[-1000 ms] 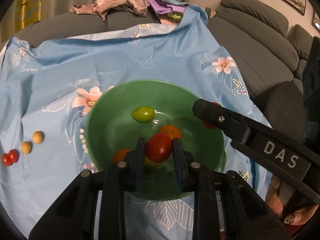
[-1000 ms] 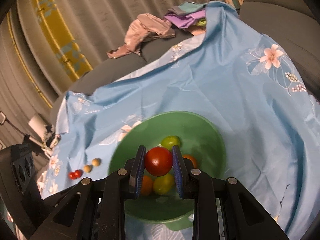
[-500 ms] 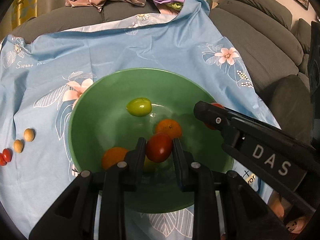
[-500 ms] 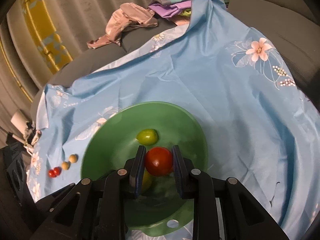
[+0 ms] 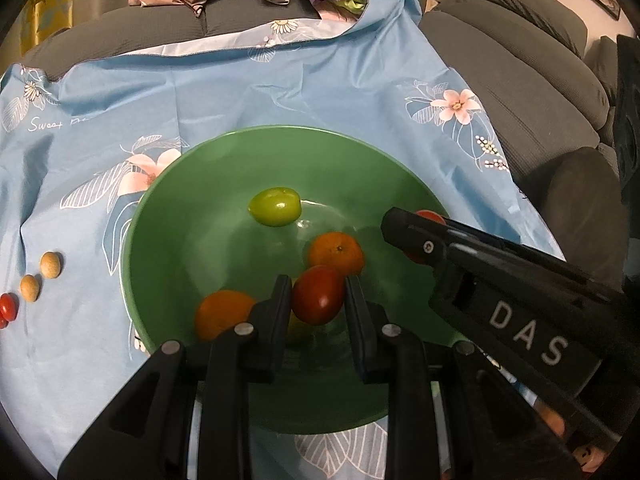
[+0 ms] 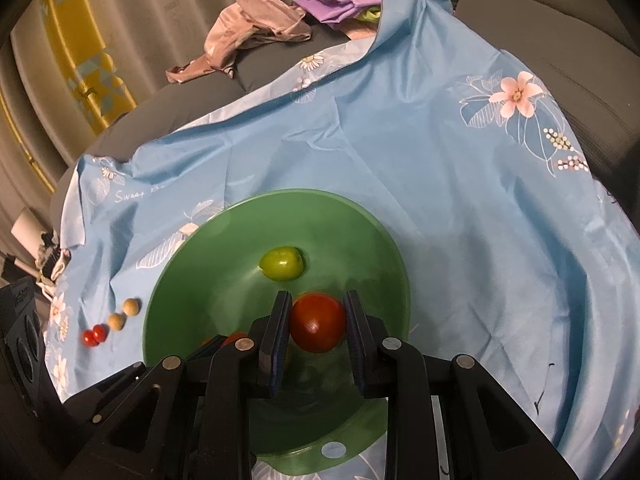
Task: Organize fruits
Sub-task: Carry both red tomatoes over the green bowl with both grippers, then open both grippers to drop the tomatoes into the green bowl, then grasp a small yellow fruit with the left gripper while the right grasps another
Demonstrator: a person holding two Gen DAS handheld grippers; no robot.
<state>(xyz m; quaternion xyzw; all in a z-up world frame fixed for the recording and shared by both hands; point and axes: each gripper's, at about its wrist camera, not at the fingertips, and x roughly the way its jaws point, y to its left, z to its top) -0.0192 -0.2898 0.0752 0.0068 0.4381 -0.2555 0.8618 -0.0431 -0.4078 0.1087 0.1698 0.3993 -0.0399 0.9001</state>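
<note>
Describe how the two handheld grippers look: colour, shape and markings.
Both are black plastic. The left gripper and right gripper each have two flat fingers with silver screws. Right pads look blue-edged. White letters DAS mark the right gripper's side.

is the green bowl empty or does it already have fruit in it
Not empty: the round green bowl holds a green fruit and two orange fruits.

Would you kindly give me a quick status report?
Left gripper shut on a red tomato. Right gripper shut on another tomato. Both over green bowl. Nothing blocking.
</note>
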